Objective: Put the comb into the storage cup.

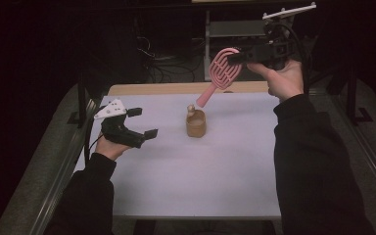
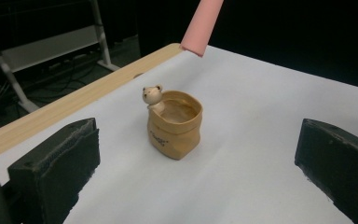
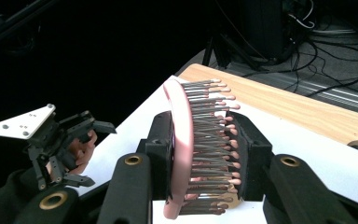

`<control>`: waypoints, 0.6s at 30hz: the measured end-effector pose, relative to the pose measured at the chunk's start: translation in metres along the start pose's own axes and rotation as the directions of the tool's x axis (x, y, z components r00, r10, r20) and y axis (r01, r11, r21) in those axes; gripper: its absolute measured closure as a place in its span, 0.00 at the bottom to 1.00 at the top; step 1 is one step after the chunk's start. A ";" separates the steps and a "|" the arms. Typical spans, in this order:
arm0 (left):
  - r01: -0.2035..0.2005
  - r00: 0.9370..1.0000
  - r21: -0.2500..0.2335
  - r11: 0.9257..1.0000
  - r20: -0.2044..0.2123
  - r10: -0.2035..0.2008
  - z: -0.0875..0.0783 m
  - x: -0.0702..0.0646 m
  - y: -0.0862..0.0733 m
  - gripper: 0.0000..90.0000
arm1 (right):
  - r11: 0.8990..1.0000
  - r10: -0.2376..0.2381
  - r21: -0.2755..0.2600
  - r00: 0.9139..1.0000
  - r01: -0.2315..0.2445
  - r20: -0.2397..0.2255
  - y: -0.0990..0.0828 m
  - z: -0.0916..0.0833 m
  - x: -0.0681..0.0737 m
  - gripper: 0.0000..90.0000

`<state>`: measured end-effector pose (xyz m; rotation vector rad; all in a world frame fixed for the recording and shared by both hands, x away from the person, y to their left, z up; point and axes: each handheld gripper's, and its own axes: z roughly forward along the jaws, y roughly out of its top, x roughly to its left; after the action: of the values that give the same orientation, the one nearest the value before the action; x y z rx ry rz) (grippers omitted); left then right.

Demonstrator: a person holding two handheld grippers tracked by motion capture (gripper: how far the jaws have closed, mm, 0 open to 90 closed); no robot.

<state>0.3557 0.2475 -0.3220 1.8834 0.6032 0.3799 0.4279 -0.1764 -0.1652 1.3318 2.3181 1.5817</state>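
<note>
Right gripper clamps pink hairbrush by its head — handle hangs toward bear pot.
Left gripper gapes empty, likely to steady pot.

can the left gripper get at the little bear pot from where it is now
Probably yes. The left gripper has its jaws open and aimed at the bear pot, with bare white table between; the pink brush hangs above, held by the right gripper.

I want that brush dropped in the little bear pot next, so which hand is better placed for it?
Right, probably. The right gripper is shut on the pink hairbrush, handle hanging above the bear pot. The left gripper is open beside it.
</note>
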 end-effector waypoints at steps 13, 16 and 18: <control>0.014 0.999 -0.025 1.000 -0.045 -0.015 -0.017 0.009 -0.021 0.00 | 1.000 0.008 0.025 1.000 -0.009 0.019 -0.002 0.016 -0.009 0.70; 0.020 0.998 -0.030 0.999 -0.054 -0.022 -0.021 0.012 -0.025 0.00 | 0.999 0.013 0.033 1.000 -0.014 0.016 -0.004 0.022 -0.012 0.70; 0.023 0.998 -0.032 0.999 -0.058 -0.025 -0.022 0.013 -0.028 0.00 | 0.999 0.017 0.037 1.000 -0.018 0.015 -0.006 0.026 -0.014 0.70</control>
<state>0.3480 0.2802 -0.3400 1.8391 0.6551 0.4273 0.4453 -0.1670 -0.1878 1.3708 2.3451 1.5351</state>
